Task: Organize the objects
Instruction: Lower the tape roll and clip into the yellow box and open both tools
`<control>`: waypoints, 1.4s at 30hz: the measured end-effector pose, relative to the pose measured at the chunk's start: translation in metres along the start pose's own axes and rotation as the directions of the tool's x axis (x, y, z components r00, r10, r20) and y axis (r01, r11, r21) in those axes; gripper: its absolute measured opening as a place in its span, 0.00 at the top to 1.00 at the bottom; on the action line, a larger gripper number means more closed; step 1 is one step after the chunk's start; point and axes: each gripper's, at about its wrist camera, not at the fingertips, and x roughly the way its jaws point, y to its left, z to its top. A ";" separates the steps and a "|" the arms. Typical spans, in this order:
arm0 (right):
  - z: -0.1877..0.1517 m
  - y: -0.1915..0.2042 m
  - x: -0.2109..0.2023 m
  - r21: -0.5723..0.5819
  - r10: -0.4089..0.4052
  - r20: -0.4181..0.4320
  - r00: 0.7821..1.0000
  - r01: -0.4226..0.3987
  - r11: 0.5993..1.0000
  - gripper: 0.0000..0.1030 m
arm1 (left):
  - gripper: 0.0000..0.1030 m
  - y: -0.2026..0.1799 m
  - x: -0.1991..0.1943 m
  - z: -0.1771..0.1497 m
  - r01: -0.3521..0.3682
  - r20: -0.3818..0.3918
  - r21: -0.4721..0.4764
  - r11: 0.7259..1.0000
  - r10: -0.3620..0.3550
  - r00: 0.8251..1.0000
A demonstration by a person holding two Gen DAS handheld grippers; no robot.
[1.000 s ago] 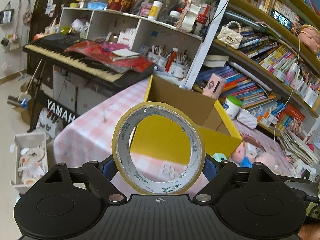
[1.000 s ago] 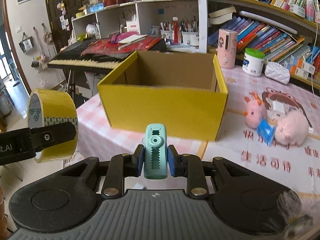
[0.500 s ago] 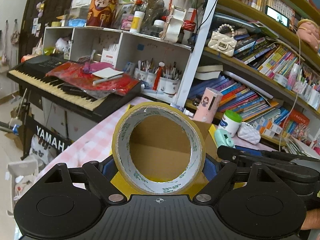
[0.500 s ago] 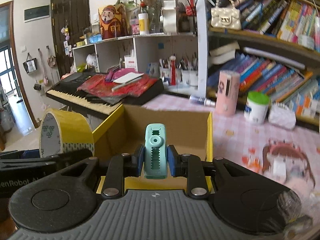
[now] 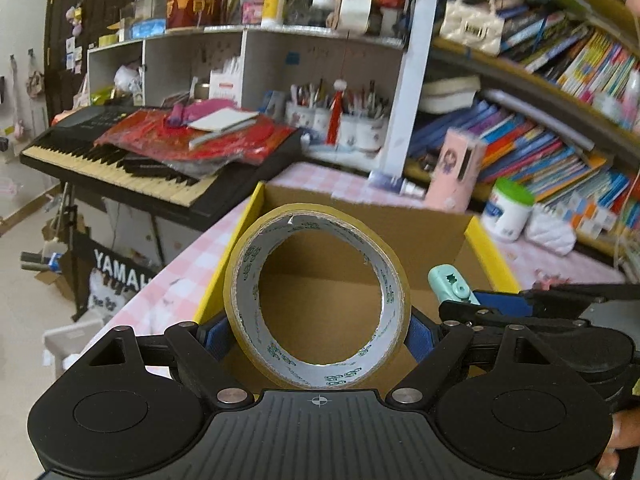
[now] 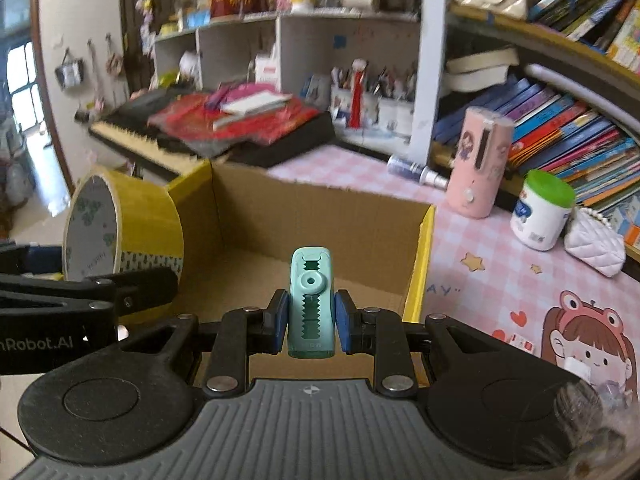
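change: a second ago we saw the box (image 6: 320, 216) from outside, on the desk (image 6: 480, 280); now both claws hang over its open top.
meaning: we judge both items ready to drop.
left claw (image 5: 318, 332): grasping the tape (image 5: 316, 304), upright yellow ring, white core.
right claw (image 6: 311, 320): clenched on the mint clip (image 6: 311, 300), toothed.

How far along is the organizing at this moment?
Done: nothing visible in the cardboard box yet; the floor that shows is bare. In hand: the left gripper grips the tape roll, and the right gripper grips the mint clip, both over the open box. Left: releasing both inside; other table items remain outside.
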 end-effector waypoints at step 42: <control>0.010 -0.023 0.032 -0.209 0.124 -0.007 0.992 -0.123 0.970 0.58 | 0.08 -0.019 0.006 0.007 -0.090 0.039 0.015 0.996 0.090 0.995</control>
